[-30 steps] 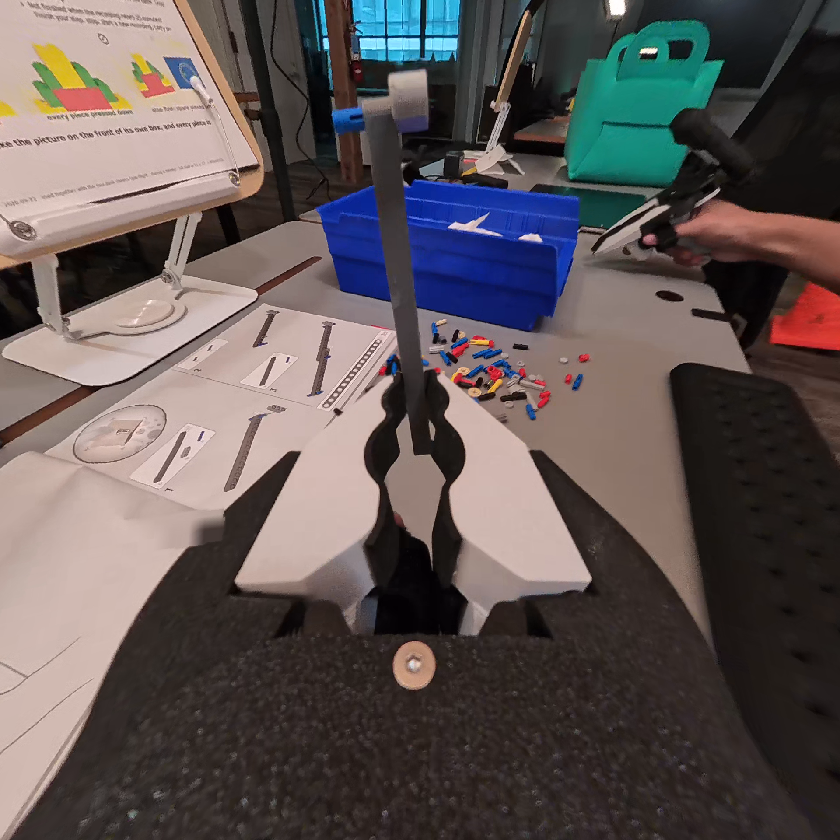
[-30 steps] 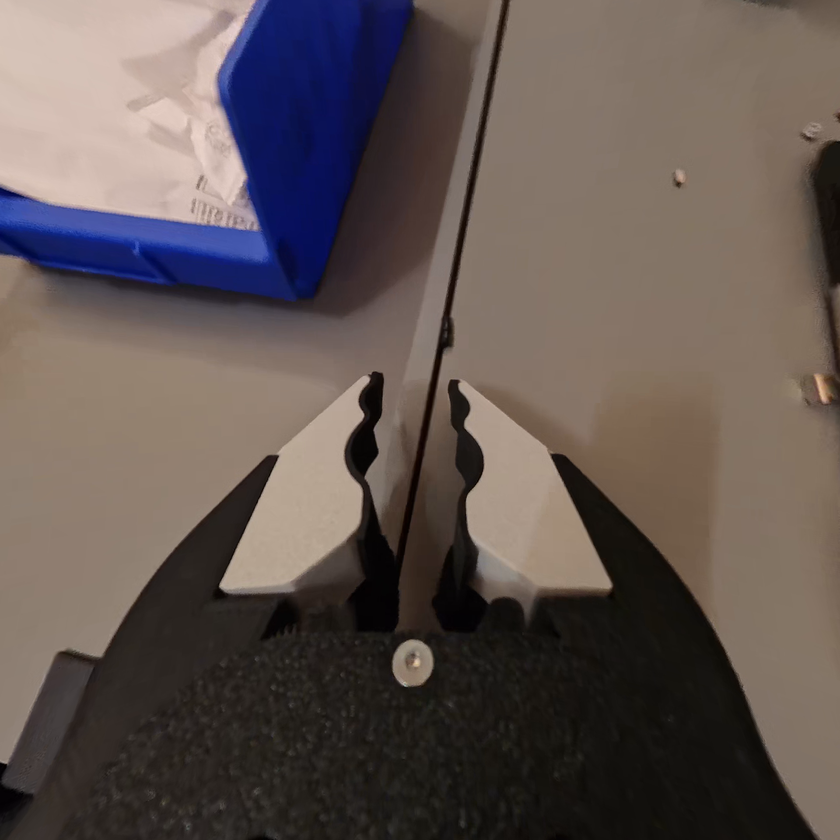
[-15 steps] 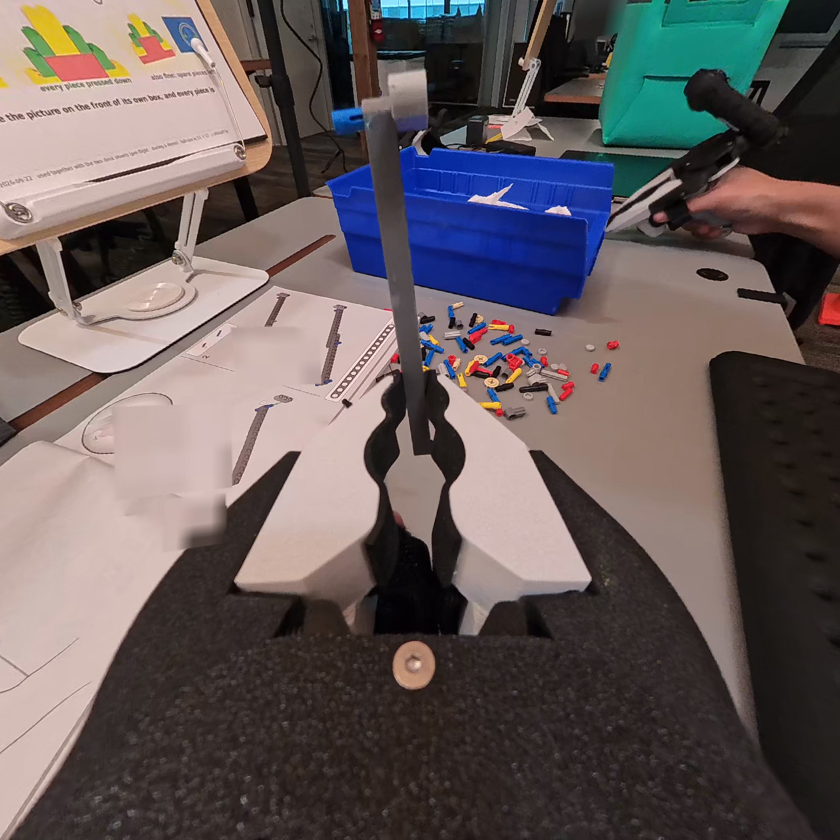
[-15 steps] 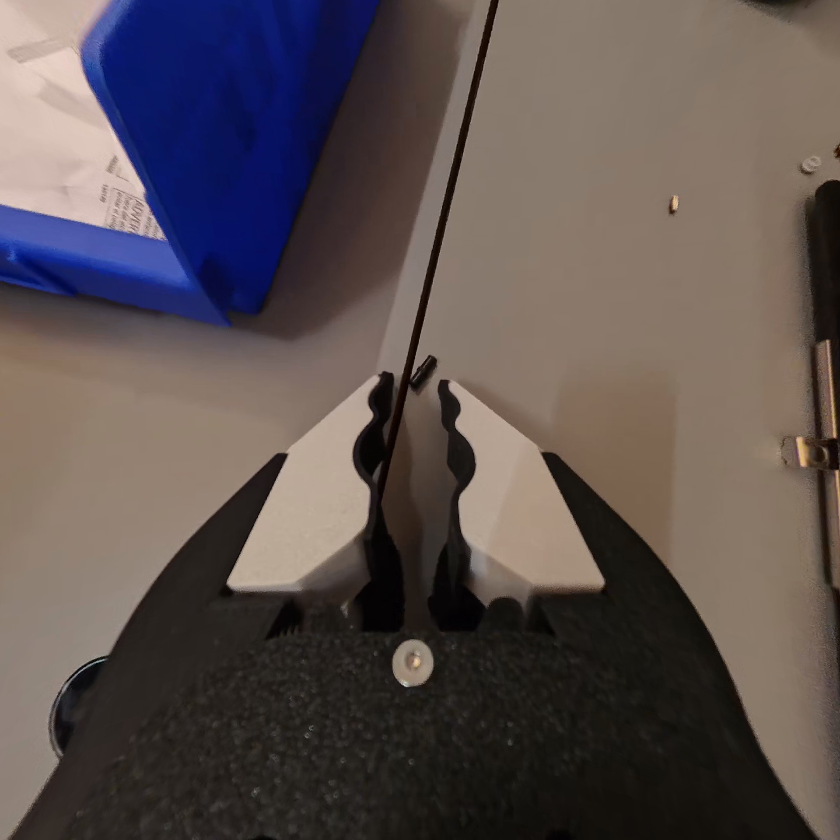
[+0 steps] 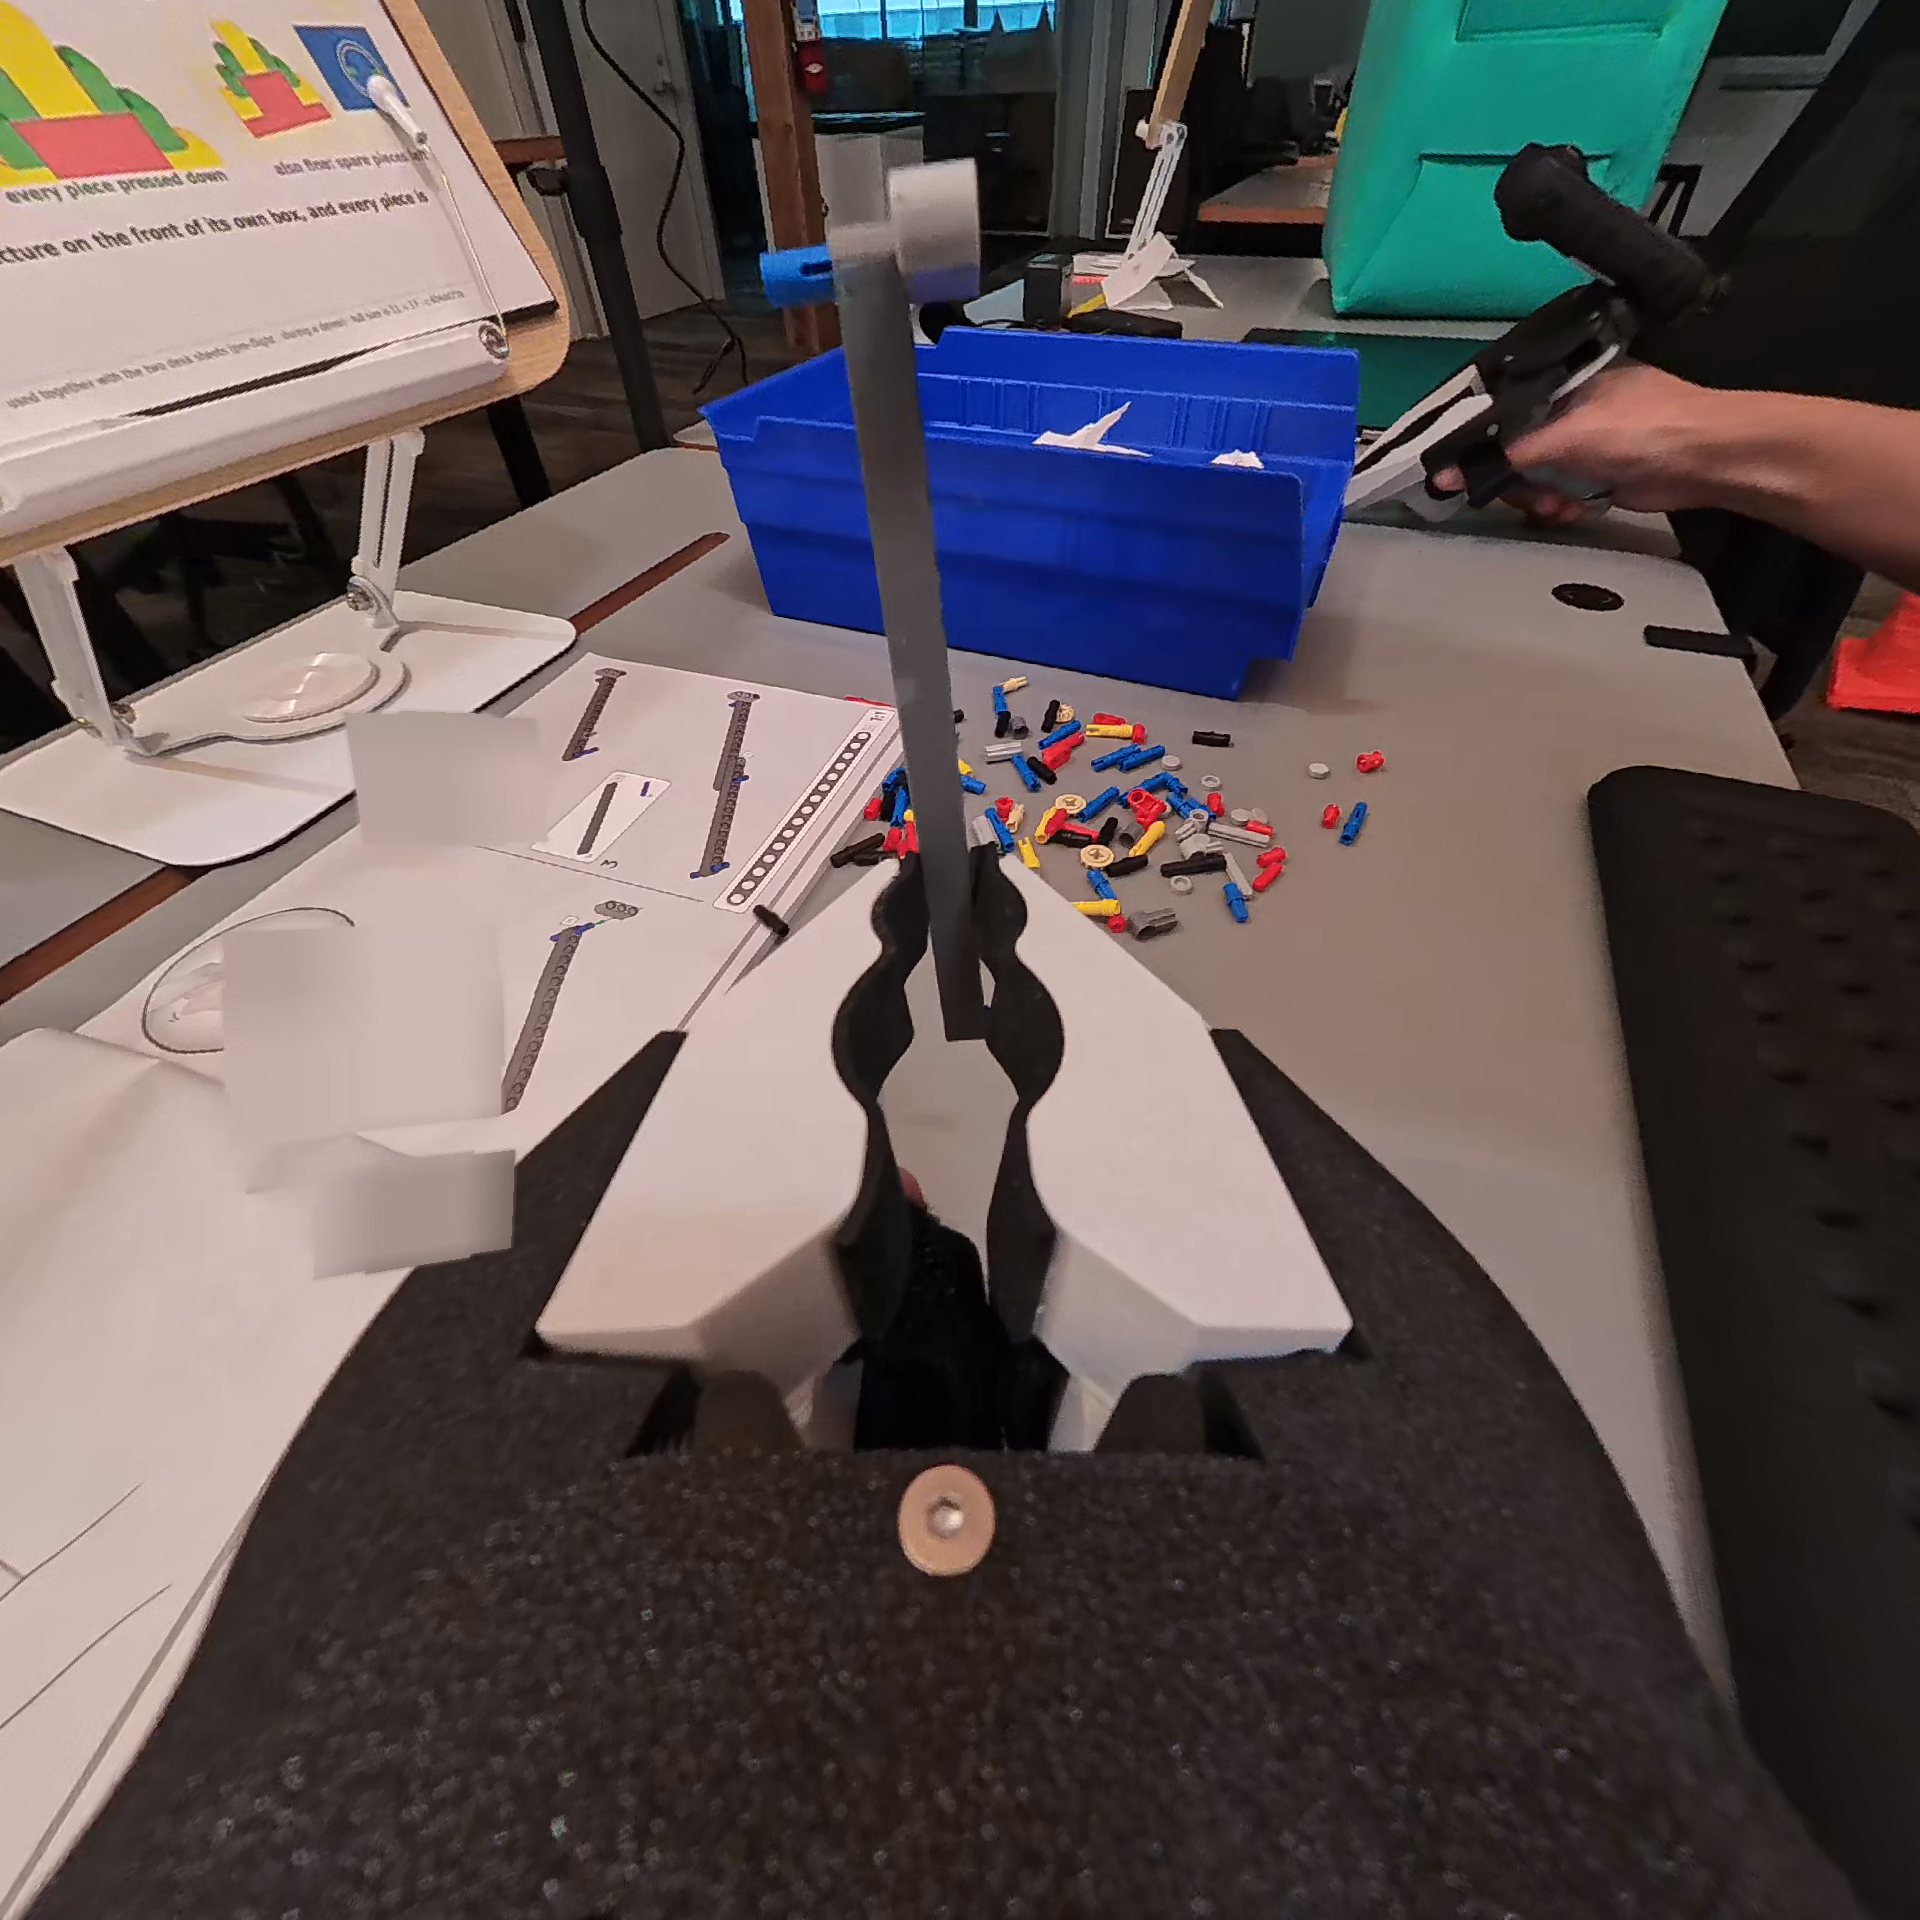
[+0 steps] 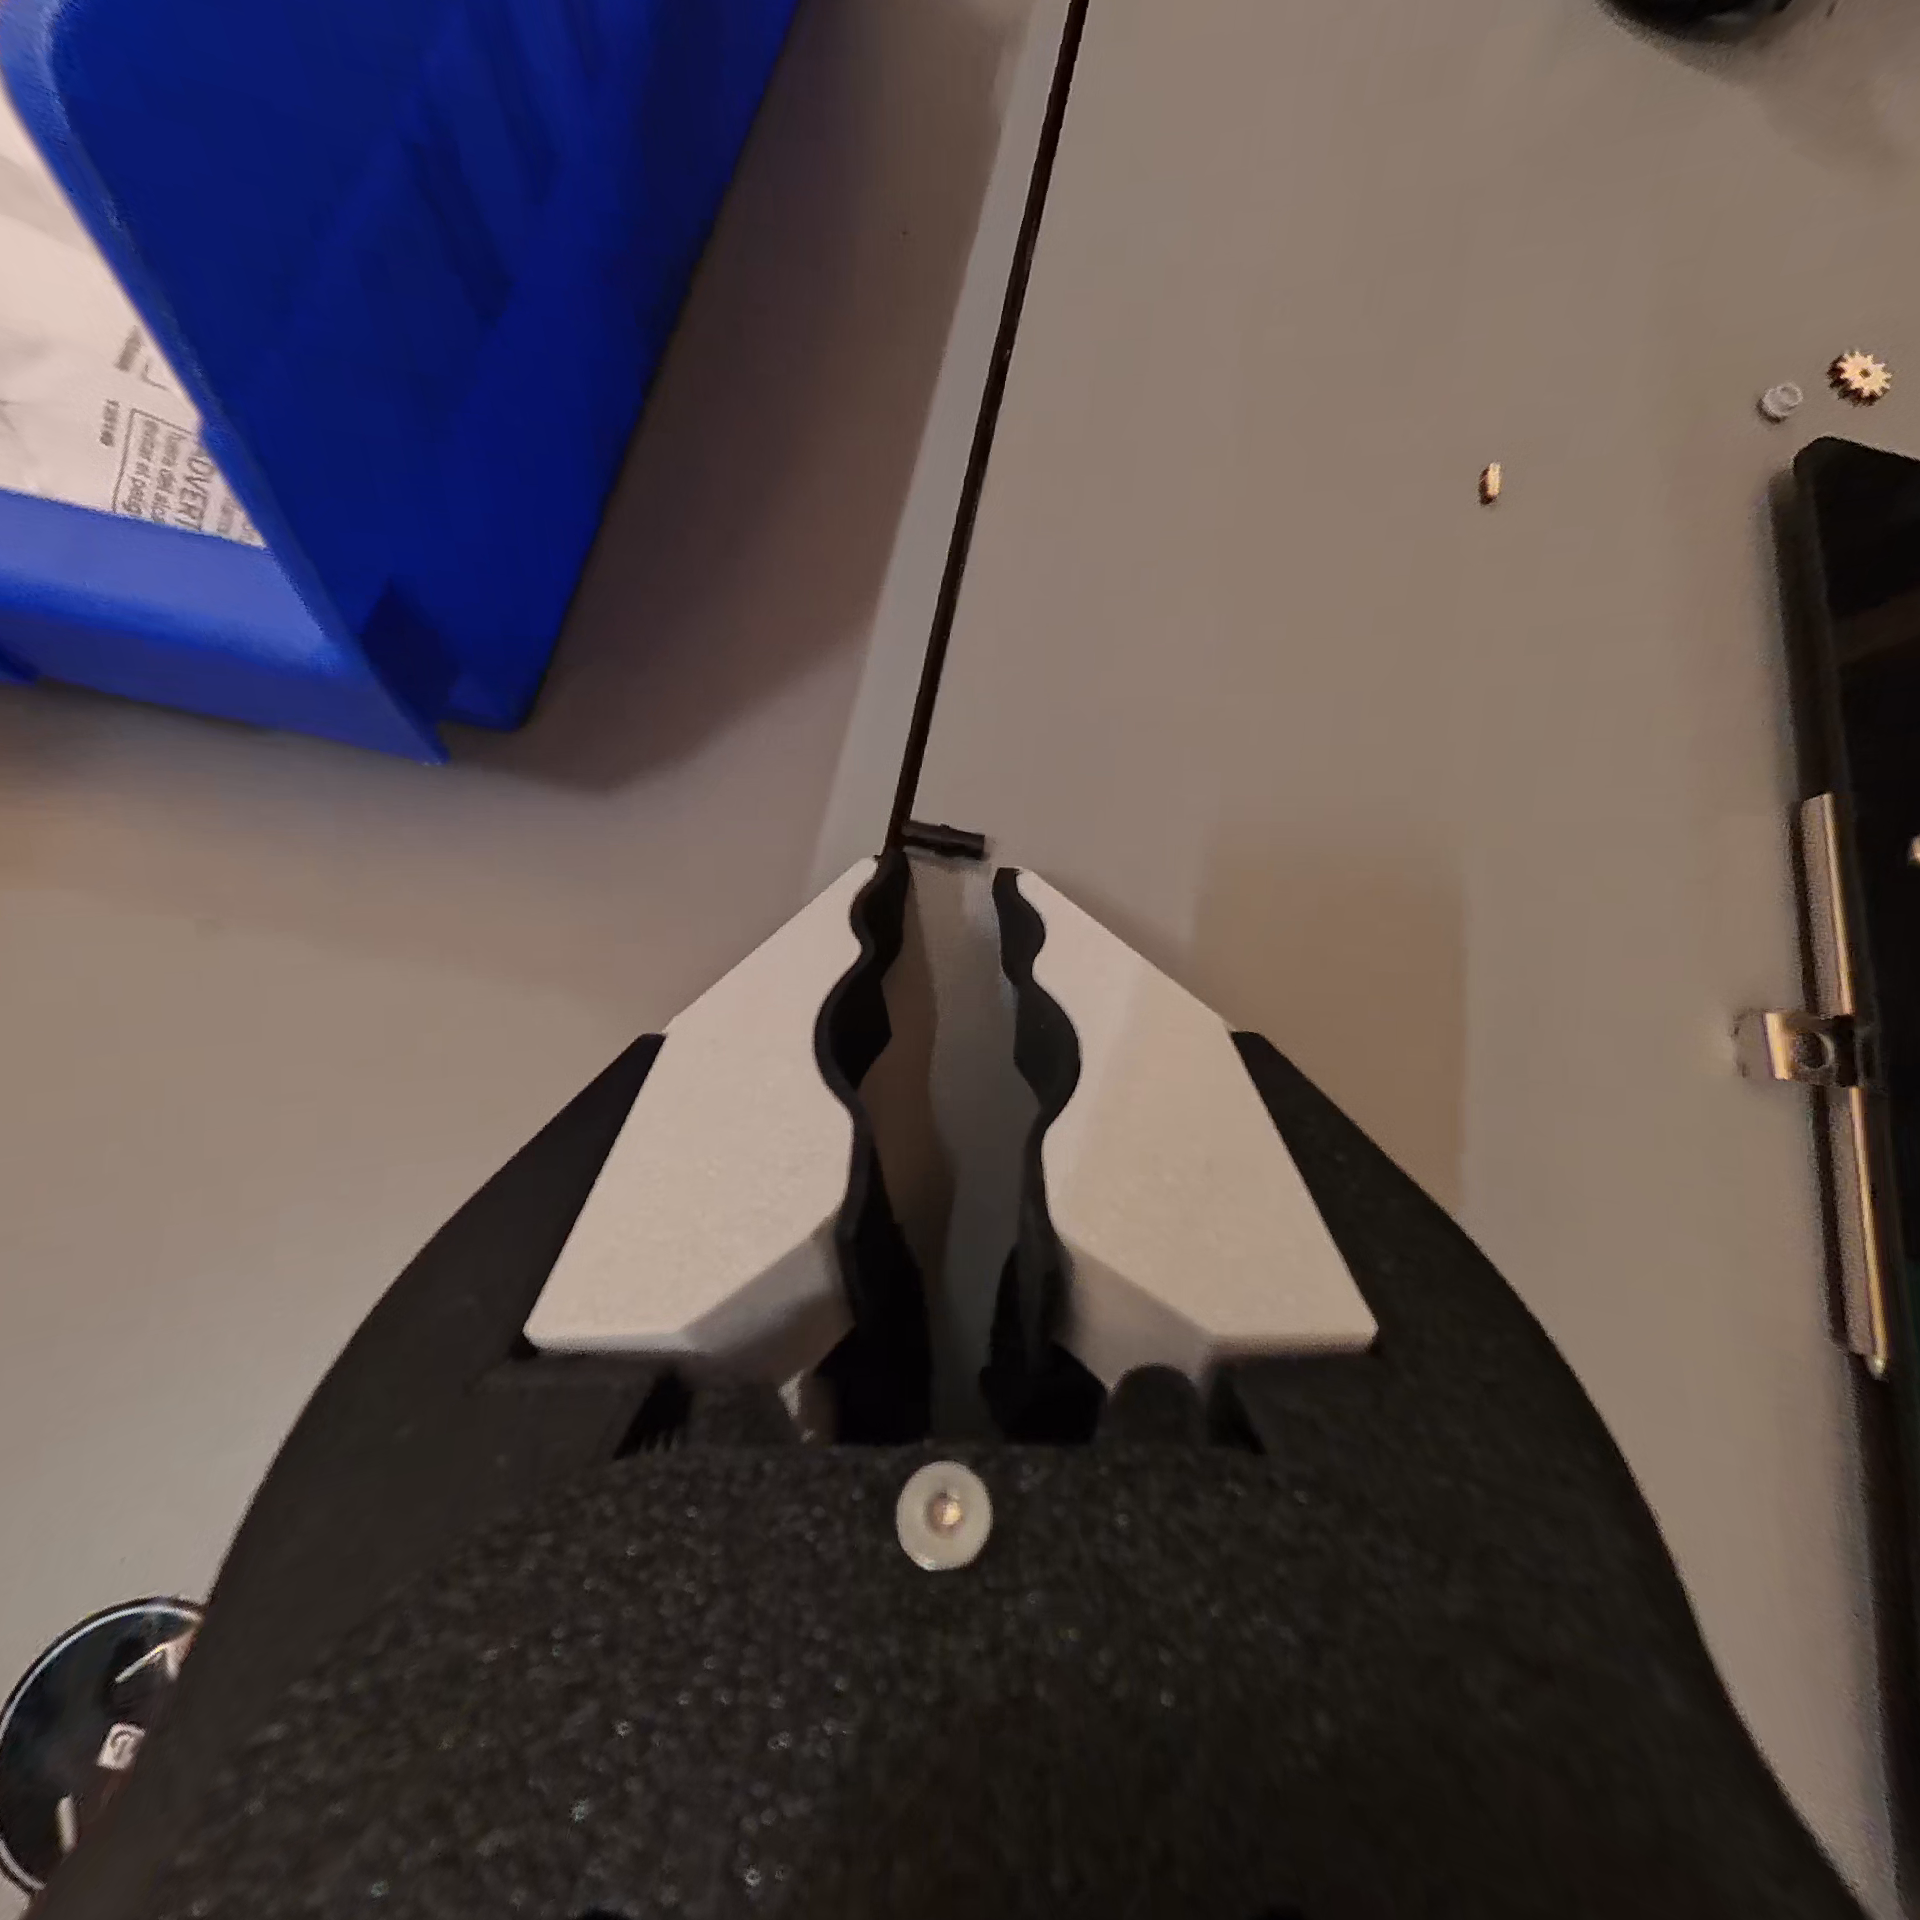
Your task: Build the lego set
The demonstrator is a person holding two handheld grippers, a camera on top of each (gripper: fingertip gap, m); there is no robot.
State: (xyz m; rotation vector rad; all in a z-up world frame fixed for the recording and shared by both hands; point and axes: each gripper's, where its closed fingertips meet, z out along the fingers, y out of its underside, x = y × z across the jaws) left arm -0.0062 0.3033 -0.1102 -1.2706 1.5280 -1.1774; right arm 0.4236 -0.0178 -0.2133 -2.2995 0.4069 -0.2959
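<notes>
Beam (image 5: 902,582), long and dark grey, stands nearly upright, its lower end pinched in the left claw (image 5: 948,935); a blue pin (image 5: 792,278) and a light grey connector (image 5: 933,231) sit at its top. Beyond it, loose small pieces (image 5: 1122,821) in red, blue, yellow, black and grey lie scattered on the grey surface (image 5: 1455,987), between the instruction sheet (image 5: 665,810) and a black mat (image 5: 1766,1039), with the blue bin (image 5: 1039,540) behind. The right claw (image 6: 940,878) is spread, holding nothing, just short of a small black pin (image 6: 943,834) lying on the surface beside the bin's corner.
</notes>
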